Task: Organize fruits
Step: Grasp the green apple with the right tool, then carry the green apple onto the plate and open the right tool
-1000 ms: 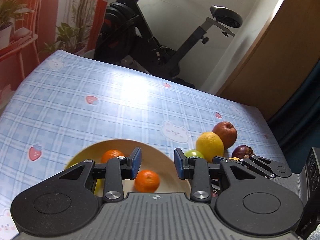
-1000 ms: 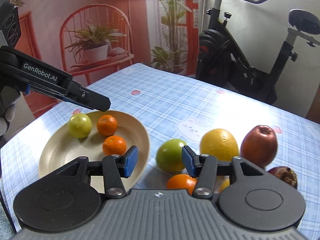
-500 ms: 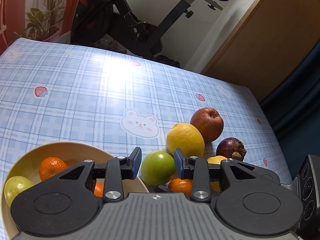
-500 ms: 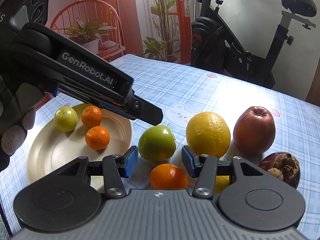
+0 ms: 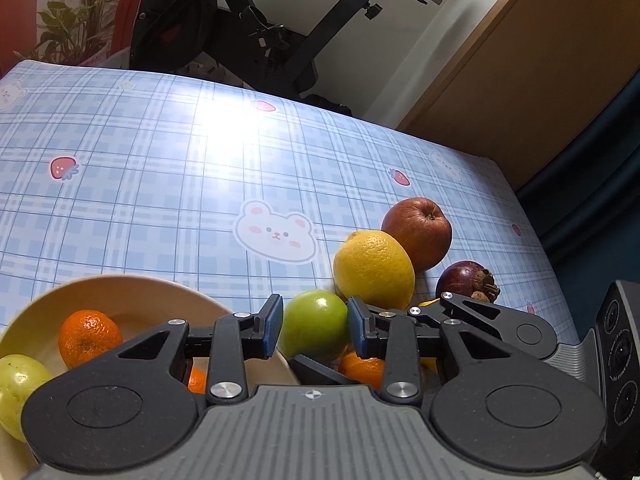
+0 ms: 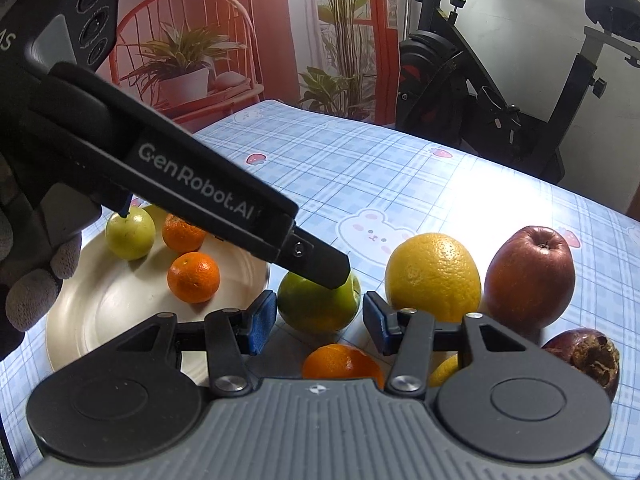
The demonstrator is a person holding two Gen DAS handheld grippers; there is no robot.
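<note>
Reaching: the left gripper [image 5: 312,330] has its 2 blue-padded fingers spread to either side of the round green apple [image 5: 314,326], pads near the skin, with no firm contact that I can confirm.
Right tongs: the right gripper [image 6: 318,322] is spread too, holding nothing, its pads low and just in front of the same apple.
Apple position: it sits on the blue checked tablecloth [image 5: 160,184], just beside the rim of the shallow cream plate [image 5: 132,288], between the plate and the large yellow citrus fruit [image 5: 374,268].
Seen from the right: 1 black finger of the left tool lies across the top of the apple.
Handling: probably firm, smooth and waxy, moderately heavy for its size, so it could roll or slip out of a shallow pinch.
Where to hold: across the widest middle, pads level on opposite sides, away from the stem dimple.
Plate contents: 2 small orange mandarins [image 6: 194,278] and 1 pale green round fruit [image 6: 130,232].
Loose neighbours: the dark red apple [image 6: 528,276], the purple mangosteen [image 6: 584,356] and another small mandarin [image 6: 340,362] lie on the cloth close by; a yellow fruit shows only as a sliver.
Risk: closing carelessly may nudge the citrus or the mandarin below.
Progress: likely under halfway, since several fruits are off the plate.
</note>
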